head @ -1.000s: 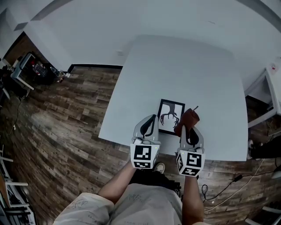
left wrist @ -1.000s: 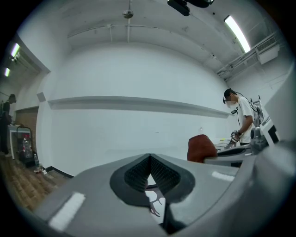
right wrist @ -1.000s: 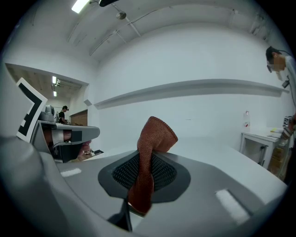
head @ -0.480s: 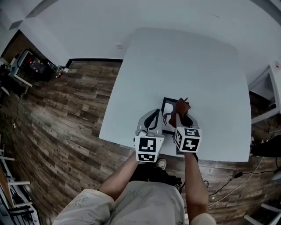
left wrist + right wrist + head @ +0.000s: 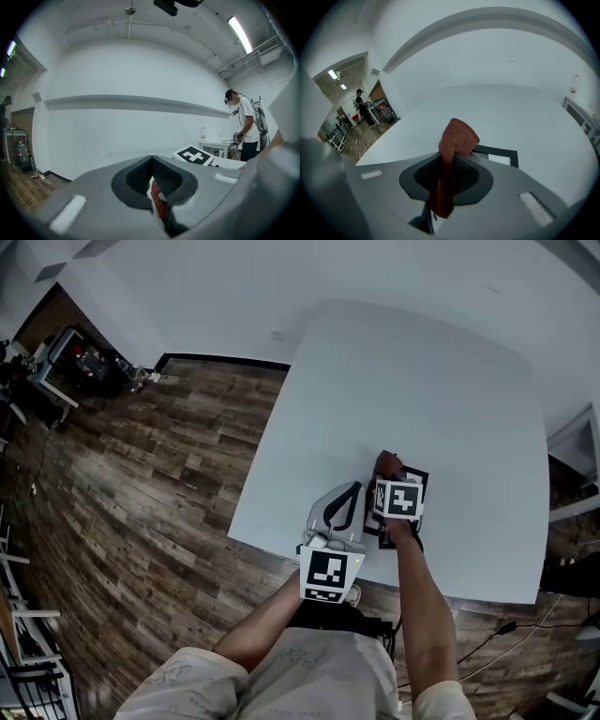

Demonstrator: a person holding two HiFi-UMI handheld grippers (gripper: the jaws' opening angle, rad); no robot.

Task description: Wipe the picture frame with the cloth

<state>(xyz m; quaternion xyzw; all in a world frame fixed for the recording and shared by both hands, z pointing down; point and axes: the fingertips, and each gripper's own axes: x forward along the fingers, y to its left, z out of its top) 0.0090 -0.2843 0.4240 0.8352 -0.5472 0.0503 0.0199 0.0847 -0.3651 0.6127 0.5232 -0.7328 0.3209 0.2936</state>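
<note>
The black picture frame (image 5: pixel 418 478) lies flat near the front edge of the white table (image 5: pixel 422 381), mostly hidden under my right gripper (image 5: pixel 388 474). That gripper is shut on the rust-red cloth (image 5: pixel 457 136), which hangs over the frame (image 5: pixel 501 152); a fold of the cloth (image 5: pixel 385 463) sticks out past the jaws. My left gripper (image 5: pixel 349 495) hovers just left of the frame with its jaws together and nothing clearly held. In the left gripper view, a strip of the cloth (image 5: pixel 158 199) shows through the gap below the jaws.
Wooden floor (image 5: pixel 159 474) lies to the left of the table. A cluttered desk (image 5: pixel 75 362) stands far left and a white side table (image 5: pixel 574 456) at the right. A person (image 5: pixel 246 126) stands at a distant table.
My right gripper has carried the cloth from the frame's right side onto the frame. The left gripper has stayed by the frame's left edge.
</note>
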